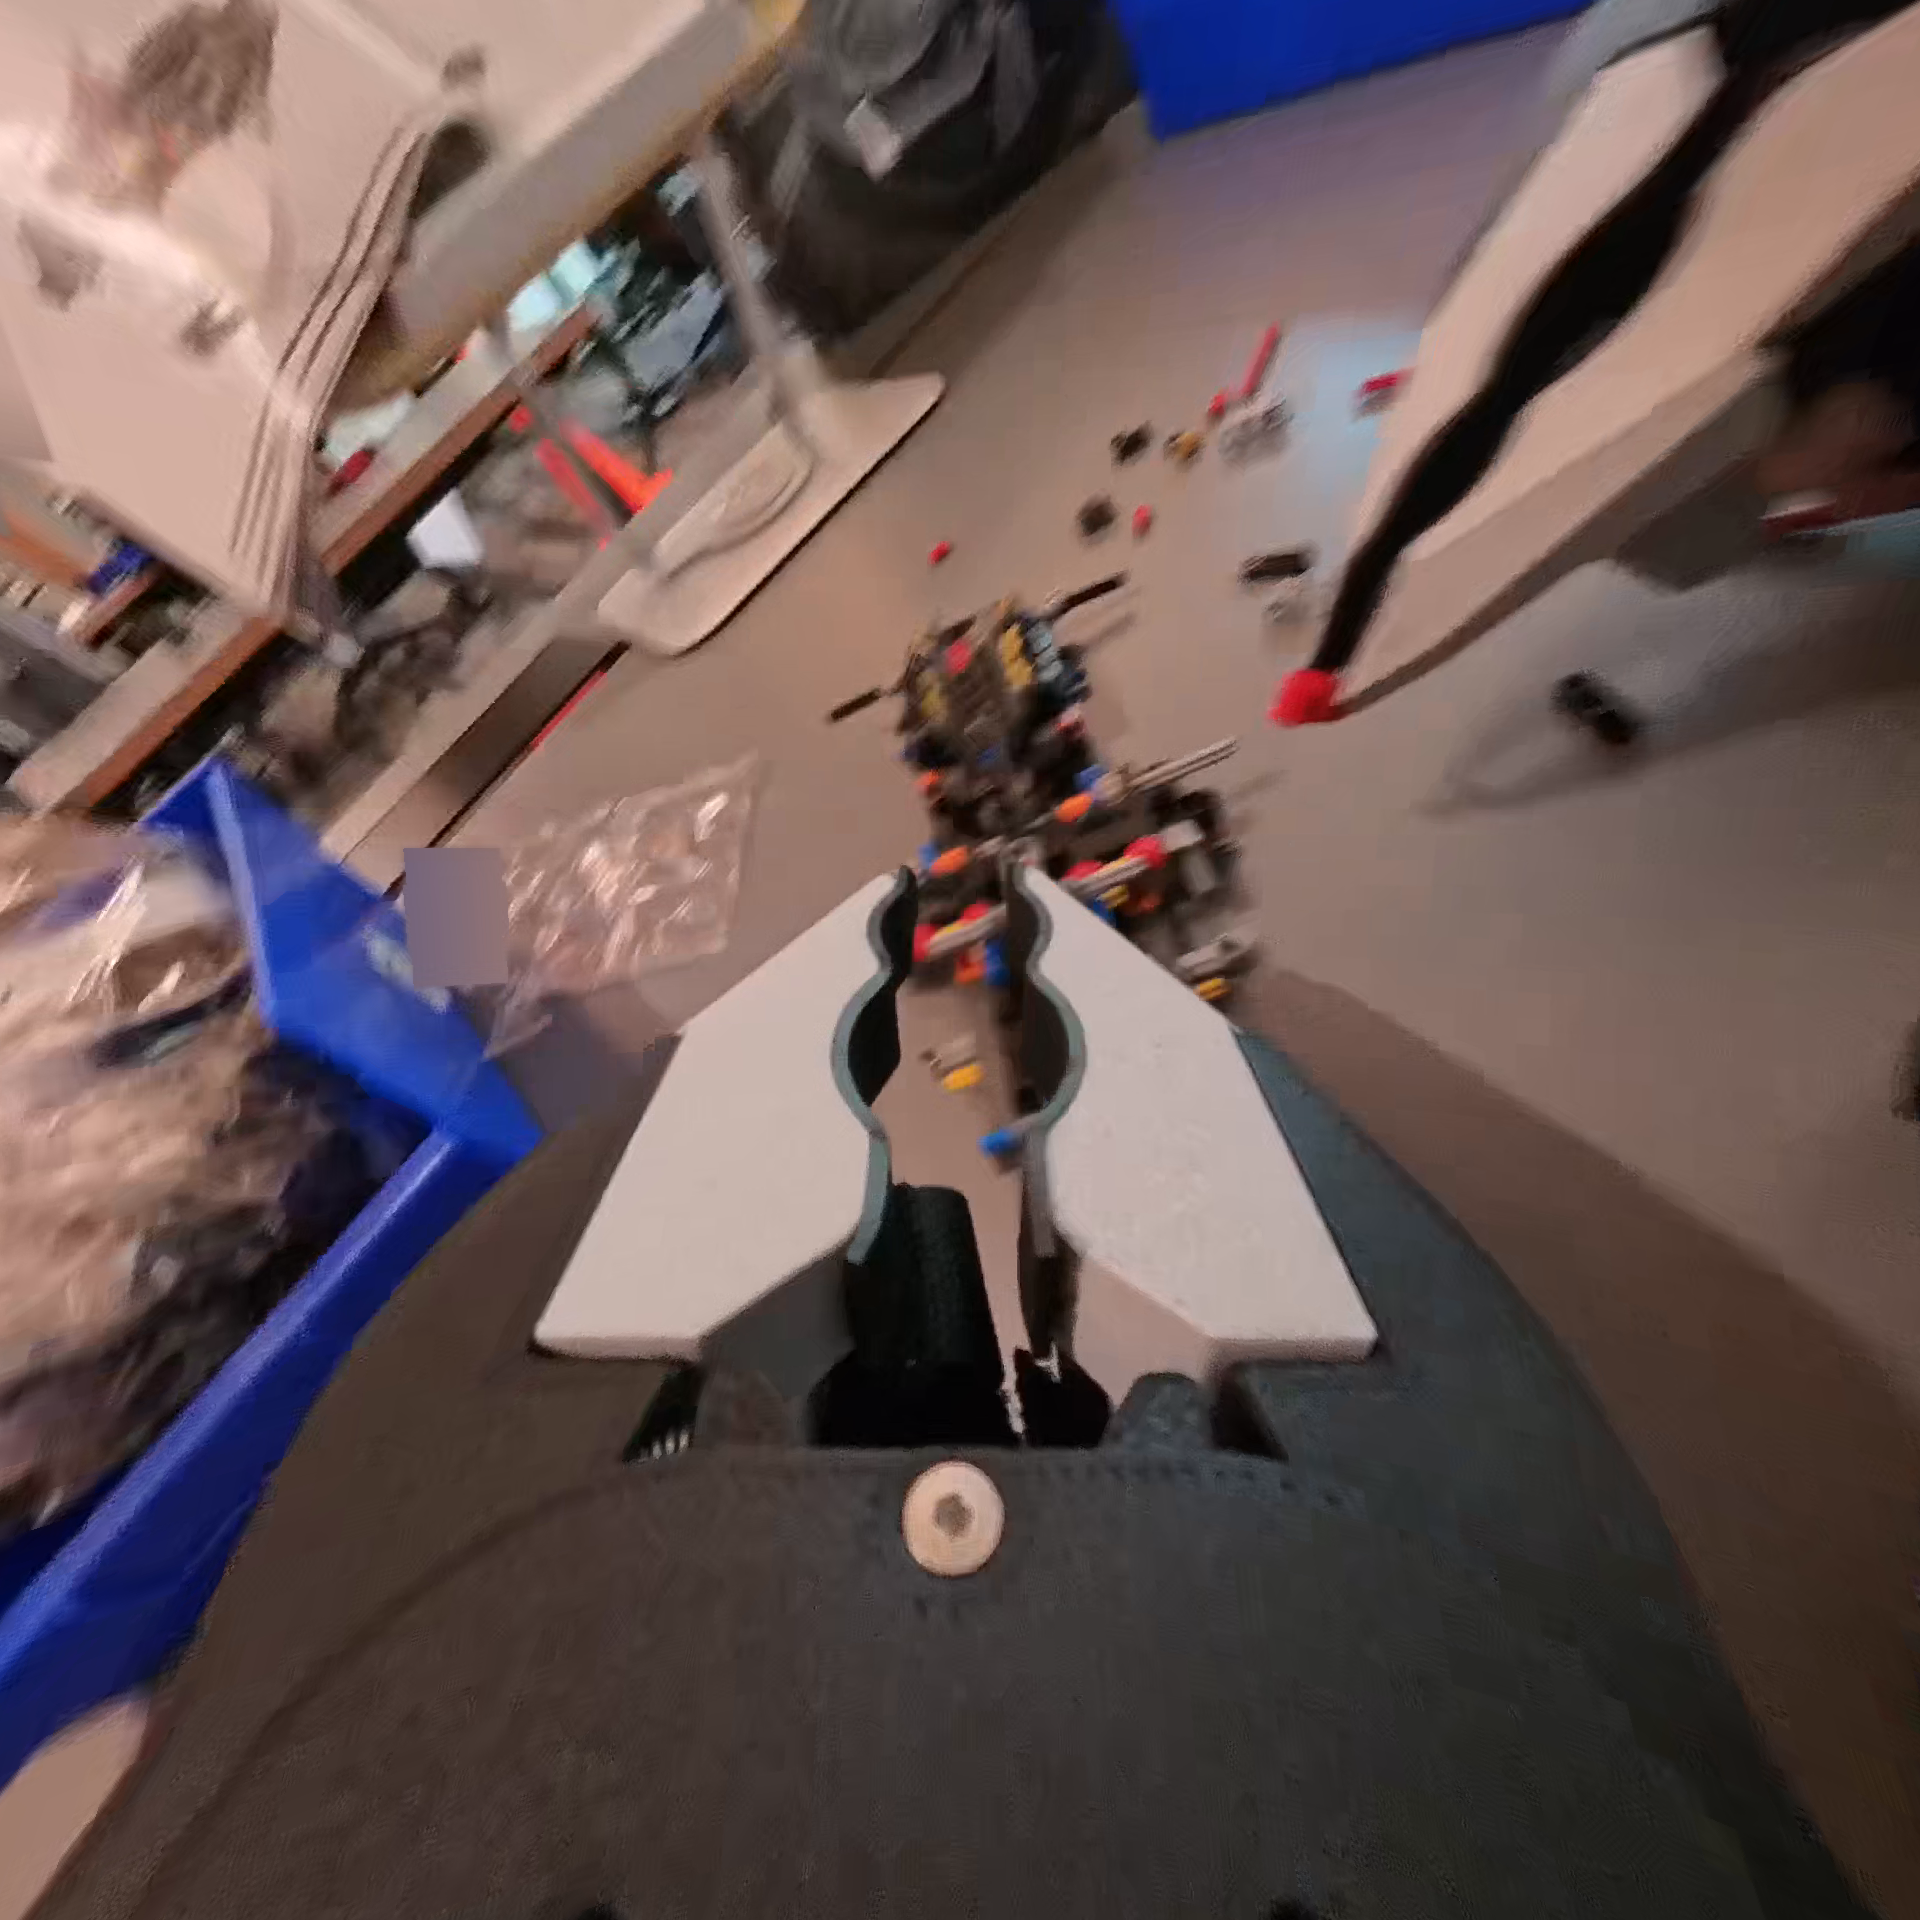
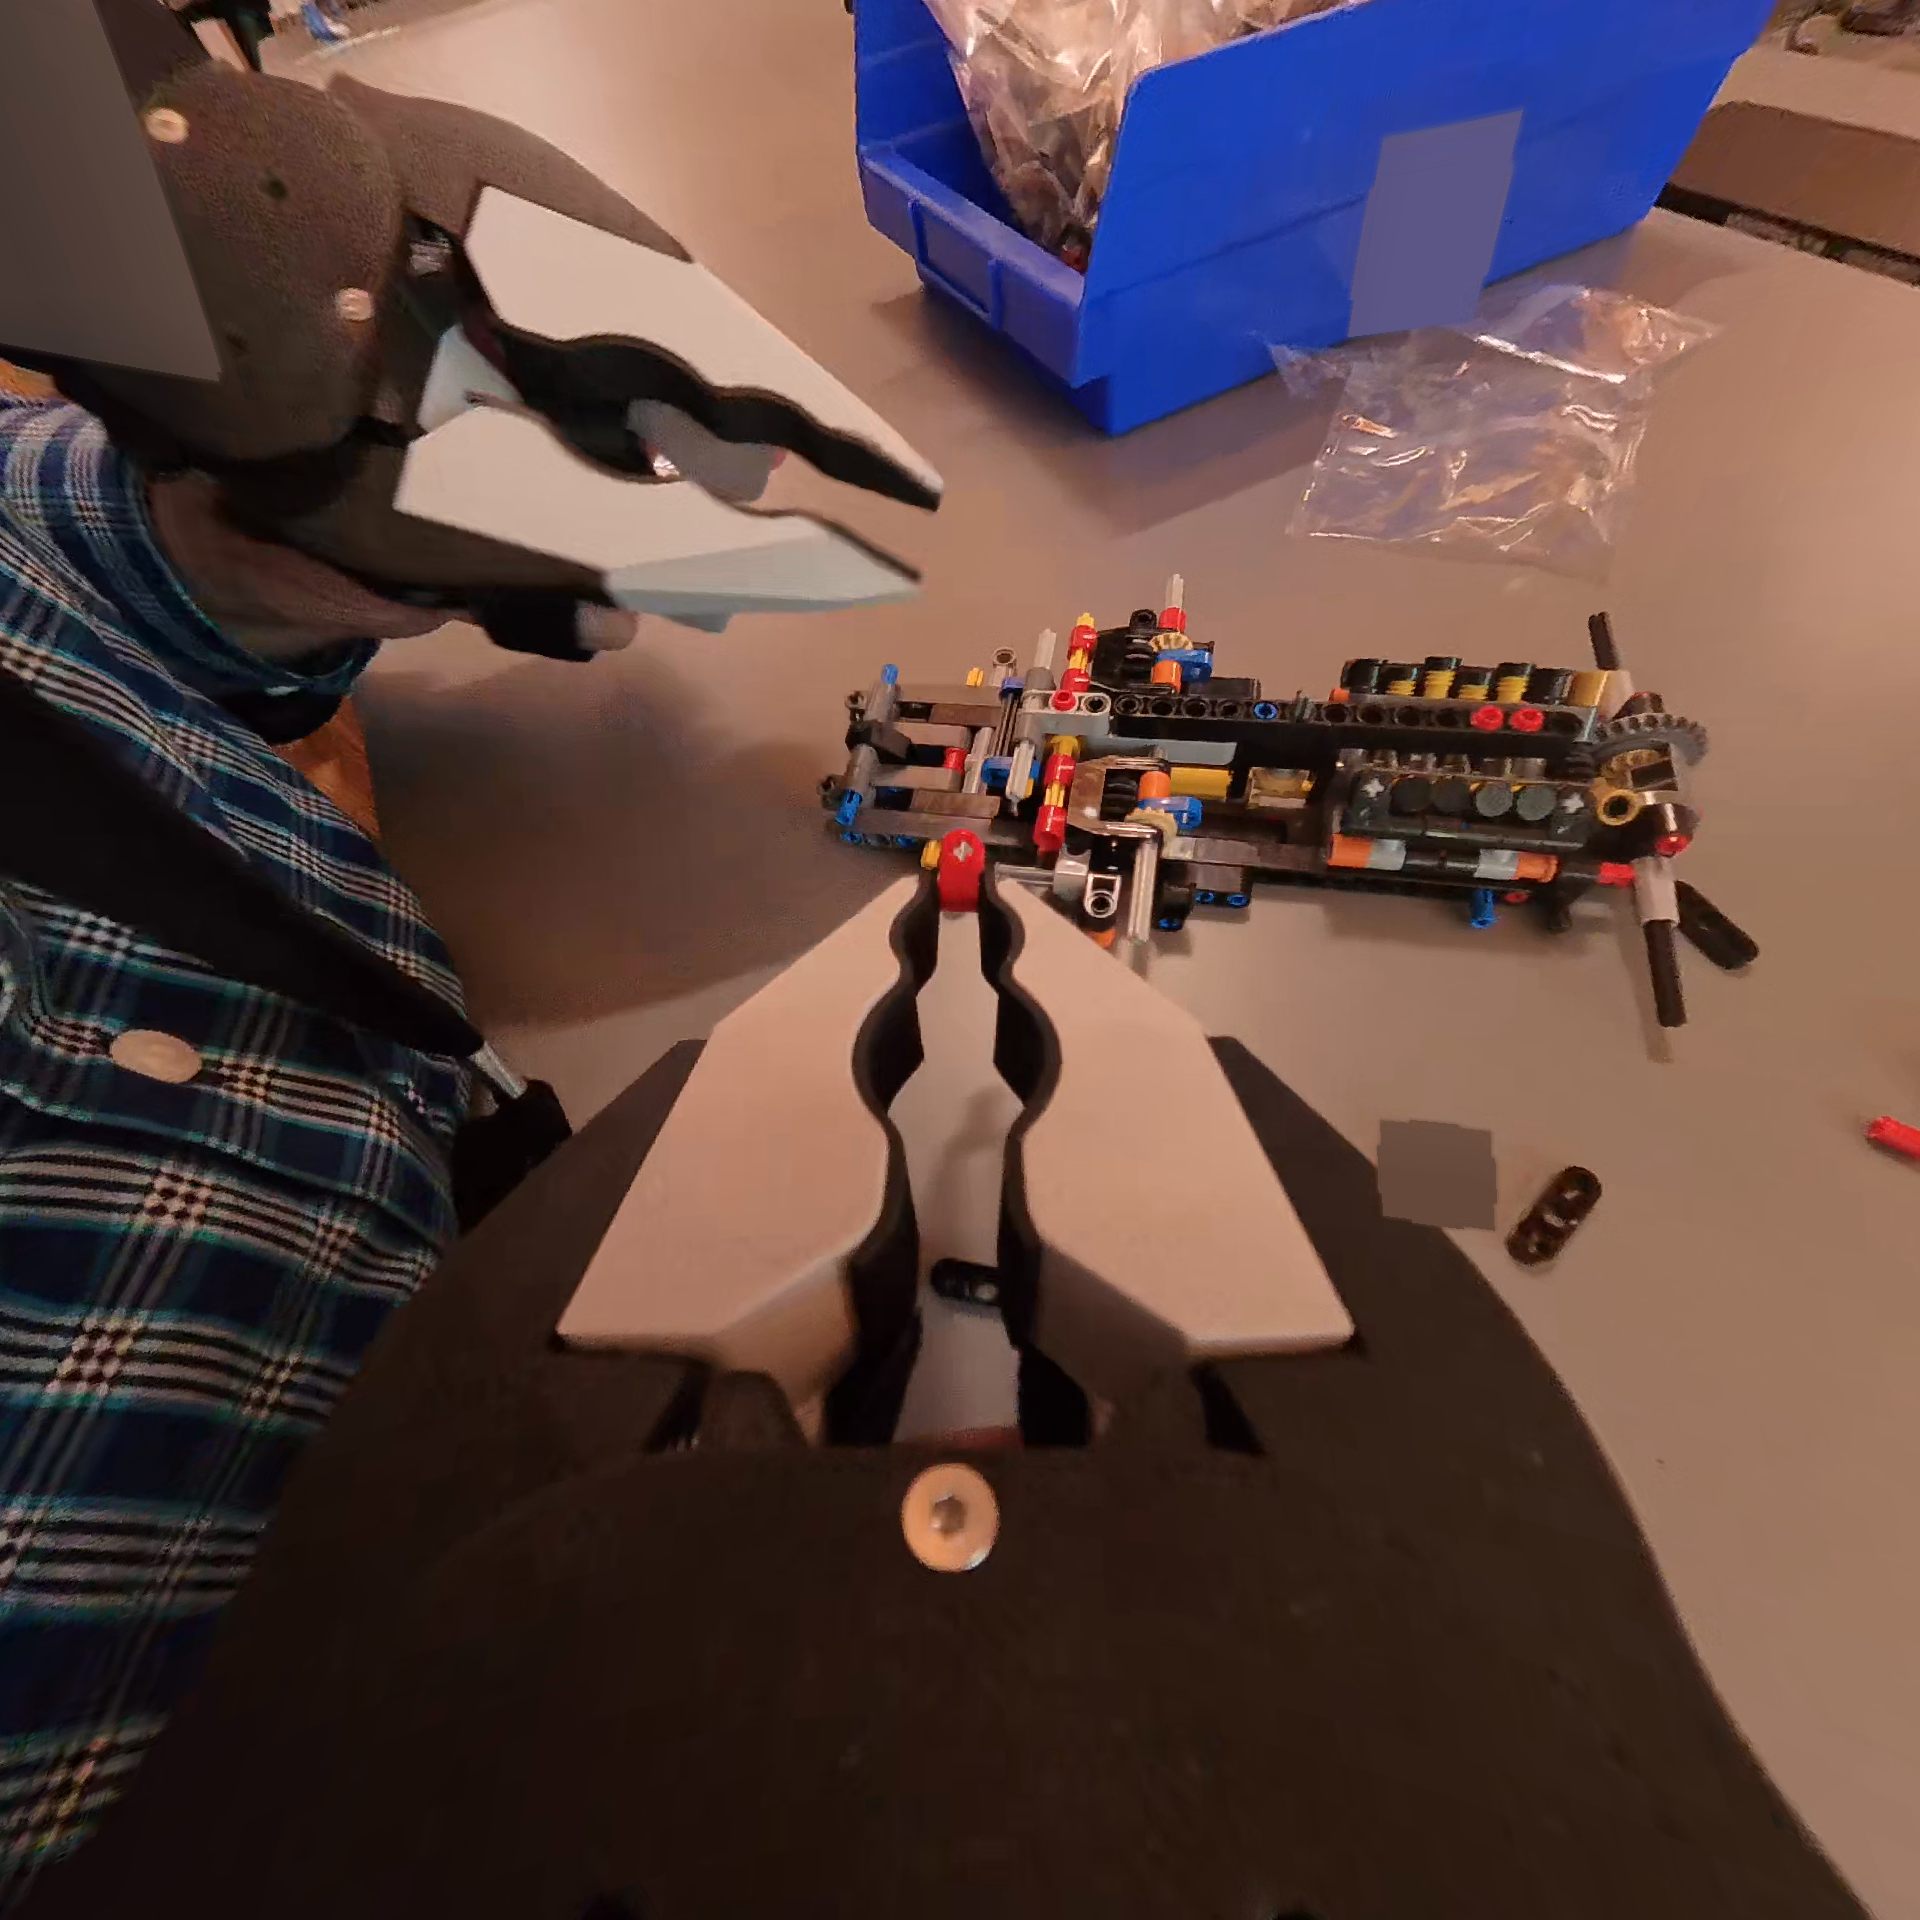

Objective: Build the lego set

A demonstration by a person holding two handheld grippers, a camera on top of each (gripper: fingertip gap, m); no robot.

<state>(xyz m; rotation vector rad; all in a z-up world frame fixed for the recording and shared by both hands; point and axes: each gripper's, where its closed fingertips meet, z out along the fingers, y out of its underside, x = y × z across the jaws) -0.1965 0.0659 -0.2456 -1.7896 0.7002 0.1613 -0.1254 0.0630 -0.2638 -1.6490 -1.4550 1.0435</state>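
Note:
A long, partly built lego chassis (image 2: 1247,769) of black beams with red, yellow, blue and orange pins lies on the grey table (image 2: 644,790). My right gripper (image 2: 958,896) is shut on a small red lego connector (image 2: 958,864), held just in front of the chassis's near left end. My left gripper (image 2: 920,535) hovers above the table to the left of the chassis, jaws slightly apart and empty. In the blurred left wrist view, the left gripper (image 1: 961,888) points at the chassis (image 1: 1039,769). The right gripper (image 1: 1340,665) shows there with the red connector (image 1: 1304,696).
A blue bin (image 2: 1247,239) full of bagged parts stands behind the chassis, and a clear plastic bag (image 2: 1475,436) lies beside it. A loose black beam (image 2: 1553,1214) and a red piece (image 2: 1891,1135) lie at the right. A plaid sleeve (image 2: 187,1039) fills the left side.

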